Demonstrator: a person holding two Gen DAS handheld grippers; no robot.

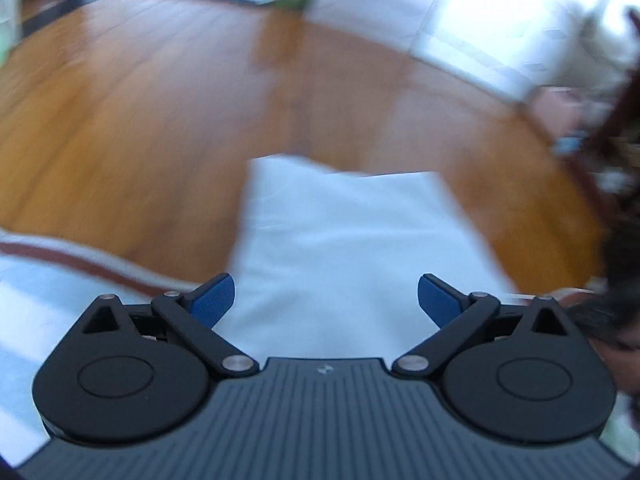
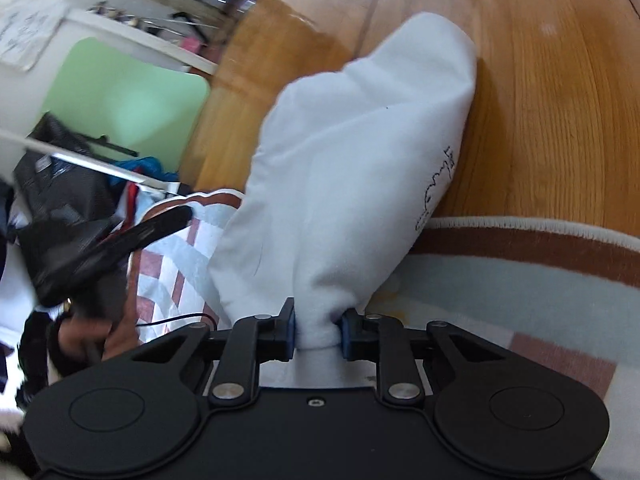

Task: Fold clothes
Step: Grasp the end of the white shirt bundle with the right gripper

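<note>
On the wooden floor (image 2: 560, 100), partly over the edge of a rug (image 2: 520, 272) with a brown border and pale blue bands, lies the white garment (image 2: 352, 168). The right gripper (image 2: 319, 334) has its blue pads pinched on a bunched bit of that white cloth, so it's gripping the garment, and the fabric fans out away from the fingers toward the bare wood. There's some small dark script printed near the cloth's right edge, too small to read.

In the left wrist view things are pretty blurry, but the left gripper (image 1: 325, 300) stands wide apart, nothing between its blue pads (image 1: 212, 300). The white garment (image 1: 340, 248) lies flat just beyond and below it, reaching onto the floor (image 1: 140, 120), with the rug (image 1: 60, 276) off to the left side.

Over in the right wrist view's left edge there's a hand (image 2: 92, 332) on a black handle, plus a cluttered pile of dark stuff and a green panel (image 2: 124, 108) behind it.
</note>
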